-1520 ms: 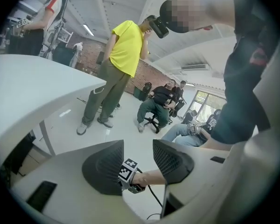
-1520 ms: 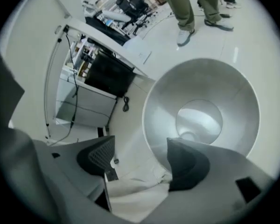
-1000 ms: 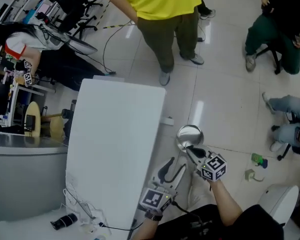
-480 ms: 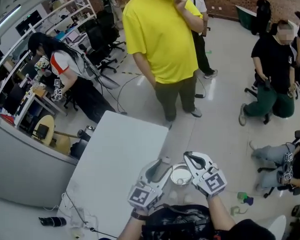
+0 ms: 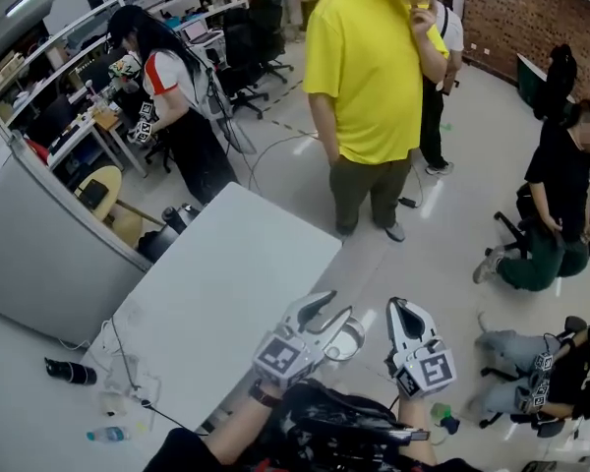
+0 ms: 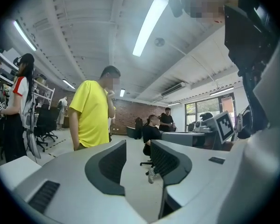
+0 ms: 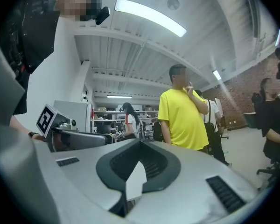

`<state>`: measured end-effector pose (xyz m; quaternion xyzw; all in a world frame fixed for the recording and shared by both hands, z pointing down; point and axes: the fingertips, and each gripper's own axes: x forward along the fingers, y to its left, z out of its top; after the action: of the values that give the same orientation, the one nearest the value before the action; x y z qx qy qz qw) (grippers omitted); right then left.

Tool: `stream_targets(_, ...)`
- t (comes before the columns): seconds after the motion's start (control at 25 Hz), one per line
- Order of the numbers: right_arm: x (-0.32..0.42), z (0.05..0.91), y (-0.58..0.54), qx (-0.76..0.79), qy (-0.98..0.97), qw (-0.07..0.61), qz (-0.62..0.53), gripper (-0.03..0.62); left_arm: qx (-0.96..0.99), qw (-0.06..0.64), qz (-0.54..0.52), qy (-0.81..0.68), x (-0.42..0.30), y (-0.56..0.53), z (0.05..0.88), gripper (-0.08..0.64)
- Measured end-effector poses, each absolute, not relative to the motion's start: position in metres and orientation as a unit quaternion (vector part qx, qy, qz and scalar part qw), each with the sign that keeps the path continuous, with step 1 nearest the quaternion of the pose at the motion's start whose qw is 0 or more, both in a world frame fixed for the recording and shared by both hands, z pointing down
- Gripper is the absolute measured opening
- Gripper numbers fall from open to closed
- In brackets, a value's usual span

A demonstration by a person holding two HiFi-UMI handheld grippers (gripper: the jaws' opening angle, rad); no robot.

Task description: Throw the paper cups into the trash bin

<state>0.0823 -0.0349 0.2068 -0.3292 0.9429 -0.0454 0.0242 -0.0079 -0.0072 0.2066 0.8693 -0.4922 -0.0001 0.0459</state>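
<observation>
A white paper cup shows in the head view low between my two grippers, close against the right finger of my left gripper. The left gripper's jaws are closing, and the left gripper view shows a clear gap with nothing between them. My right gripper points forward beside it with its jaws shut. In the right gripper view a white paper edge is pinched between the pads, and it looks like the cup's wall. No trash bin is in view.
A white table lies ahead on the left. A person in a yellow shirt stands just beyond it. Other people are at the desks on the left and seated on the right. Cables and a bottle lie on the floor.
The head view has tilted up from the floor to the room. Both grippers and the cup have drawn in closer together, and the left jaws stand narrower.
</observation>
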Motion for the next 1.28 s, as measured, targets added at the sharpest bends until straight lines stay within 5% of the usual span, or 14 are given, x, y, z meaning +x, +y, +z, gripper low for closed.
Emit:
stream_targets(0.4,0.087,0.209,-0.039,-0.326,0.944,0.023,-0.042,0.003,0.879,0.003,0.004,-0.476,0.008,-0.005,0.185,0.152)
stream_targets(1.28,0.044,0.205,-0.022,-0.324,0.943,0.016,-0.07,0.003,0.898,0.053,0.0,-0.436,0.019,0.017,0.206,0.145)
